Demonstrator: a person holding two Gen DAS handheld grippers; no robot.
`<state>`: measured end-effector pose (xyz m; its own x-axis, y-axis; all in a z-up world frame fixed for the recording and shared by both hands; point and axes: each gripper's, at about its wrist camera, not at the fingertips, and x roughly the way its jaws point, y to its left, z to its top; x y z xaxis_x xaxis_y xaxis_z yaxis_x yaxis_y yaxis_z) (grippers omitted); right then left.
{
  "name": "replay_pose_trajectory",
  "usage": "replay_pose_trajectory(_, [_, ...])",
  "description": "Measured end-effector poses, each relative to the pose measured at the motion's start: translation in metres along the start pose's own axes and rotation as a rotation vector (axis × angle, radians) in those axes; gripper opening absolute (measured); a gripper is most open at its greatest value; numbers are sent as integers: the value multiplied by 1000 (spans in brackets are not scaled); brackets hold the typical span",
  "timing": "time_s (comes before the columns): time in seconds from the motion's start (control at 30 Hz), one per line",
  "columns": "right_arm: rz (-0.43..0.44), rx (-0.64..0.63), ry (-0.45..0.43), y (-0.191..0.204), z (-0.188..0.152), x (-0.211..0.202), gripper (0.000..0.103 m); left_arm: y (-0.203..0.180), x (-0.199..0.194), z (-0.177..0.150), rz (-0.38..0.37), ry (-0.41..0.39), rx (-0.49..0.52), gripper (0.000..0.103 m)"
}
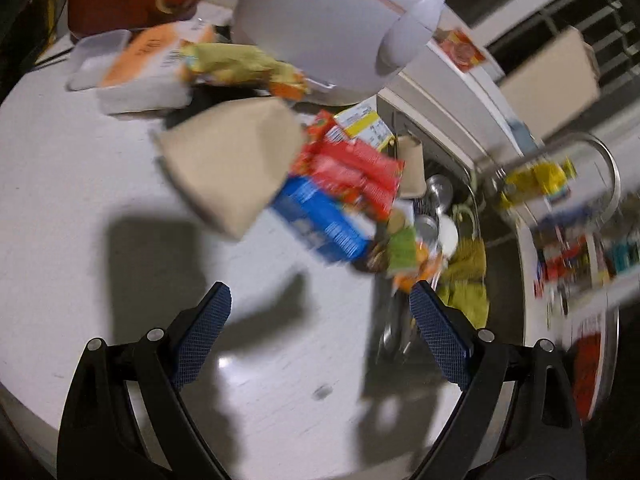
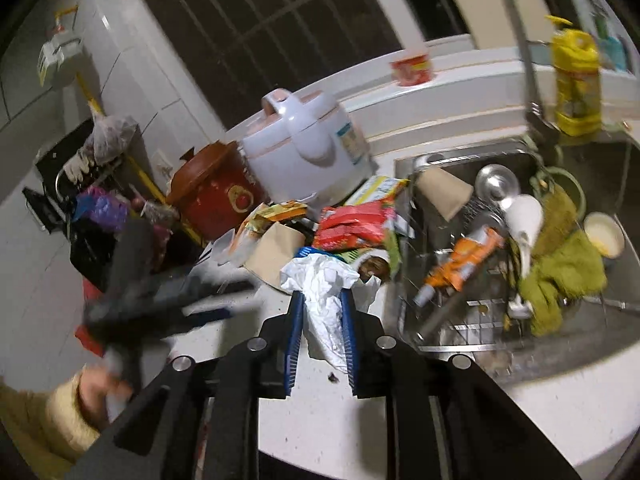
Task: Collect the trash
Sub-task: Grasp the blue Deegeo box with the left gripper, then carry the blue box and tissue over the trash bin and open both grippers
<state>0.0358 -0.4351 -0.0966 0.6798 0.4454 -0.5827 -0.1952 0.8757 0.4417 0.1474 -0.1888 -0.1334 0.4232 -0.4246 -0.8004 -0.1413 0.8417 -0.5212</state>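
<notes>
The white counter is broad and bare in front of my left gripper, whose jaws stand wide apart with nothing between them. Litter crowds the far side by the white rice cooker and the sink: a tan paper bag, red wrappers, a blue box. My right gripper is clamped on a crumpled white tissue, held above the counter. Its long axis runs along the fingers; the top fans out beyond the tips toward the pile.
</notes>
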Motion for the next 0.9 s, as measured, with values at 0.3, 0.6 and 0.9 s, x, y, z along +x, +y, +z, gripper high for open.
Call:
replay_pose_trajectory(0.3, [13,90,-19,-28,-26,-23,22,0,74,25,193,109,-362,89])
replay_pose_trajectory(0.6, [41,118,-32,-35,-28,-25,24,-4,87,32,137,168,-279,29])
replay_pose_trajectory(0.9, [90,65,-33,-7,-16,-13,24,5,24,6,51,83,7,26])
